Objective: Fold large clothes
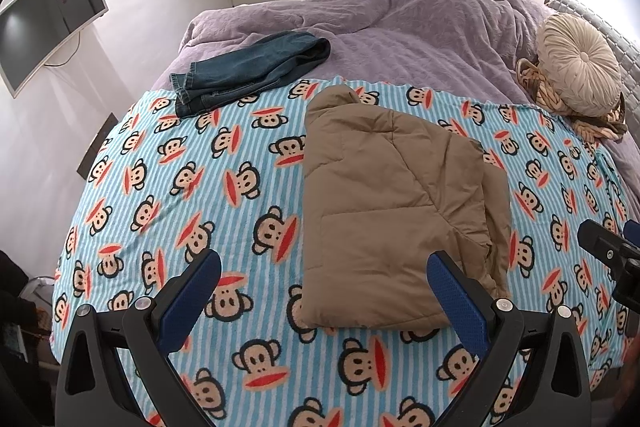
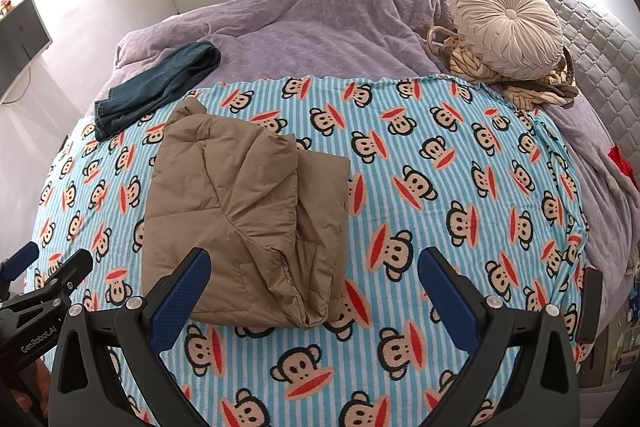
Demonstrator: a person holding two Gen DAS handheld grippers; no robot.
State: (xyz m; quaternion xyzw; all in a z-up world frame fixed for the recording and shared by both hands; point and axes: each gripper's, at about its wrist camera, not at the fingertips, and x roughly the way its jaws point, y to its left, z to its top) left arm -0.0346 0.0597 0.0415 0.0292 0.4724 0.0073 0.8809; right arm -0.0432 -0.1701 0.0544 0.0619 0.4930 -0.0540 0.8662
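A folded tan padded jacket (image 1: pixel 394 211) lies on the monkey-print blanket (image 1: pixel 208 187) on the bed, its long axis running from the near edge away toward the purple duvet (image 1: pixel 400 27). The left hand-held gripper (image 1: pixel 324 285) and right hand-held gripper (image 2: pixel 314 283) hover above it, both spread wide and empty.

Count of things on the bed

One folded tan quilted jacket (image 1: pixel 396 203), one pair of folded jeans (image 1: pixel 248 71), one monkey-print striped blanket (image 1: pixel 168 195), one purple duvet (image 1: pixel 400 27), one round pleated cushion (image 1: pixel 578 63), and two claws: left claw (image 1: pixel 324 283), right claw (image 2: pixel 314 279).
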